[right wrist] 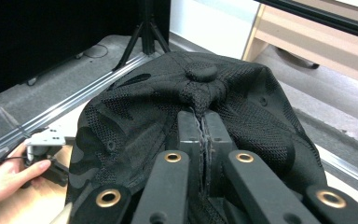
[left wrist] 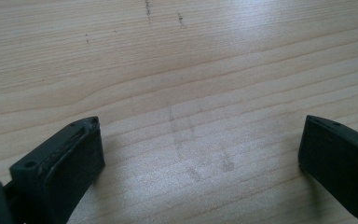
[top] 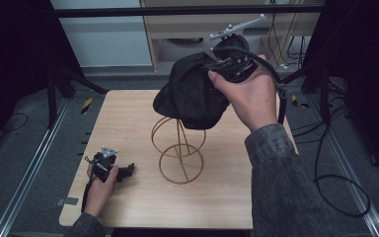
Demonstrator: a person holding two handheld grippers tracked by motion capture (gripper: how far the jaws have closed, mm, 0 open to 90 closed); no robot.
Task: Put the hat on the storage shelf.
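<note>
1. Table first: pale wood, and near its middle stands a wire stand of gold hoops, upright.
2. Above it hangs the cap, black mesh, low edge just over the stand's top hoop; I cannot tell if they touch.
3. Right gripper: jaws pinched tight on a fold of cloth just below the crown button, so the cap dangles from it, beyond the table's middle.
4. Left gripper: jaws wide apart, nothing between them, low by the table's near left corner, well apart from the stand.
5. The key relation, as I judge it: stand straight below the cap, its axis vertical, so a downward move seats the cap, and the right hand is far nearer.
</note>
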